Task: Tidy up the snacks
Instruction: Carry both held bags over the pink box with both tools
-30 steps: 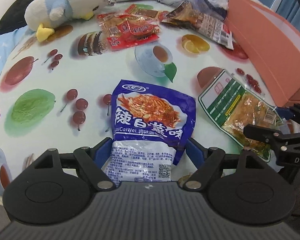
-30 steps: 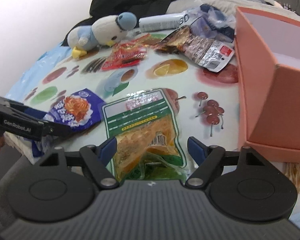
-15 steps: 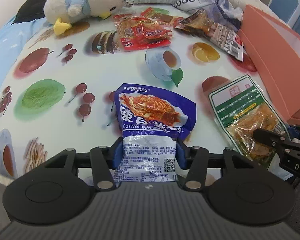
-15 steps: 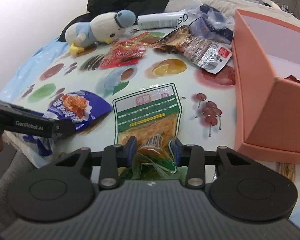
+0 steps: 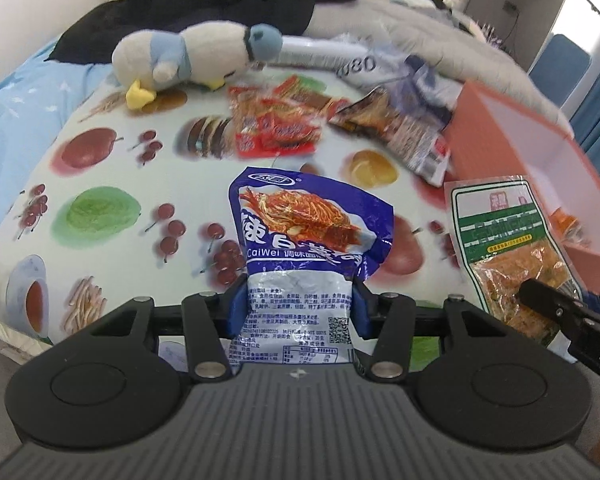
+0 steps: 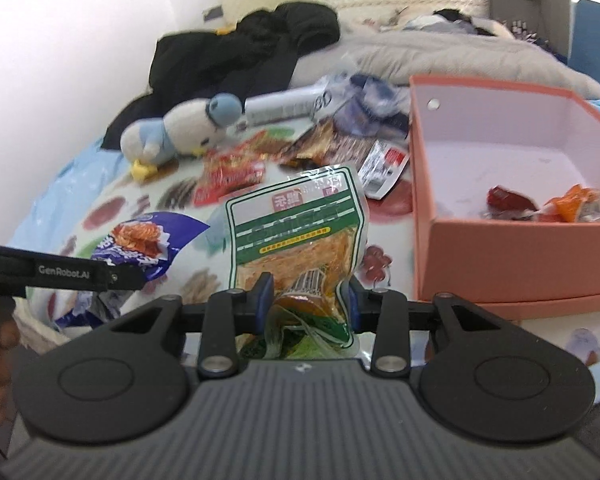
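Fruit-printed cloth (image 5: 100, 184) covers the surface where the snacks lie, with a bed and dark clothes behind it. Part of the sorting looks done: the pink box (image 6: 476, 256) at the right already holds a few red and orange wrapped snacks (image 6: 540, 206). Two more packets are in hand. The left tongs (image 5: 298, 312) are clamped on the lower end of the blue packet (image 5: 308, 232), which stands up clear of the cloth. The right tongs (image 6: 308, 300) are pinched on the bottom of the green packet (image 6: 296, 224), also lifted, just left of the box. Neither packet is over the box opening yet, so both are yet to be dropped in. Left on the cloth are the red packets (image 5: 276, 128) and a dark foil packet (image 5: 396, 136) near the far edge, beside a plush bird (image 5: 192, 56). My guess is that the job is under halfway.
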Demonstrator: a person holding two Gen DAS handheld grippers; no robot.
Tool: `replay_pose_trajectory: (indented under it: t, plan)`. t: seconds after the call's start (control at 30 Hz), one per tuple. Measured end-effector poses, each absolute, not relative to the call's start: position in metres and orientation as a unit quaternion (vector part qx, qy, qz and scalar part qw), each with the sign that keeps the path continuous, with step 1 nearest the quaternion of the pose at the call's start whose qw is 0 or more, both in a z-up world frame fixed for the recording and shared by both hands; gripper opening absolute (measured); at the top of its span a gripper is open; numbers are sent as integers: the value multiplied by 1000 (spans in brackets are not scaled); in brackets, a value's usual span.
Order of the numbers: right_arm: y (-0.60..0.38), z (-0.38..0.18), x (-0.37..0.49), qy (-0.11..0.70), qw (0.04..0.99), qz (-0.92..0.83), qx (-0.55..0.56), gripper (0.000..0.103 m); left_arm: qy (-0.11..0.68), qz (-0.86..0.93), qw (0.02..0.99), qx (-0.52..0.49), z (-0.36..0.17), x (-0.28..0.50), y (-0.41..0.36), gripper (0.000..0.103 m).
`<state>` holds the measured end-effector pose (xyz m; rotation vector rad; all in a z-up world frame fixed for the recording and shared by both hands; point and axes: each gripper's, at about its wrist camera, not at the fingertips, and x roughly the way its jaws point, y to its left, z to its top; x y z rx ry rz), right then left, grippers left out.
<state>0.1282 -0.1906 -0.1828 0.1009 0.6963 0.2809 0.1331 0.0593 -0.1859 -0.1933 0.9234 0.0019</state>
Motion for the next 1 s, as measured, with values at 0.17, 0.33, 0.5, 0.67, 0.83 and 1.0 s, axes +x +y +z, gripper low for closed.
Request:
replay_pose_trajectory:
  t: [0.17,0.33,0.5,0.67,0.83,1.0]
  plan:
    - [-201,-158,110,320,938,116,69,39,427,-15,898,-107,-160,121,46,56]
    - [-214,-141,92,307,944,97,78,39,412,-42,904,-110,-140,110,28,56]
    - [-232,-130,75,299,947,75,87,39,404,-69,906,-110,-126,99,7,56]
    - [-252,-119,59,290,951,51,91,39,404,-100,903,-107,-120,94,-16,56]
    - [-275,-112,49,284,953,23,103,39,402,-129,900,-105,-115,99,-40,56]
    - [-294,-108,52,280,953,1,116,39,405,-149,896,-101,-115,117,-64,56]
